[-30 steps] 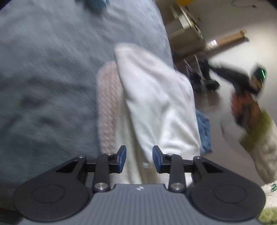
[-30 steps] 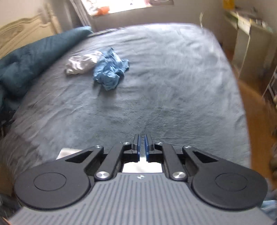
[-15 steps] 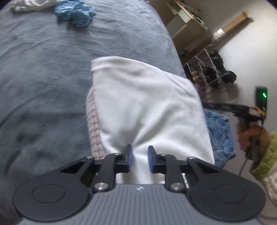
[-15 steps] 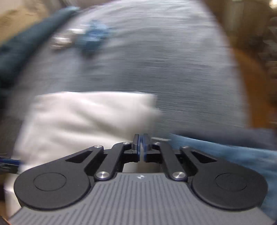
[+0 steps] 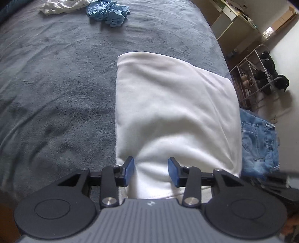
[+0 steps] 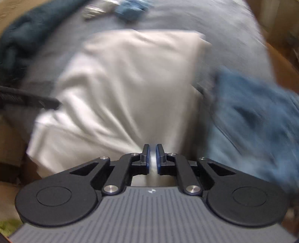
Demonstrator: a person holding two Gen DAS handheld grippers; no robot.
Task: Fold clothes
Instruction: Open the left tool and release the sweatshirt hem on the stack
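Lying folded, white garment (image 5: 173, 104) shows no readable writing.

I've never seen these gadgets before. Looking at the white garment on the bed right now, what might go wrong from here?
1. The left claw is opening with the white garment between its pads, so the fold may slump.
2. The garment lies at the bed edge and might slide off.
3. The jeans lie right beside it and could get dragged along by the right claw.

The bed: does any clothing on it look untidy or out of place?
Yes. A blue garment and a white garment lie crumpled at the far end of the bed, unfolded. The white folded garment looks neat.
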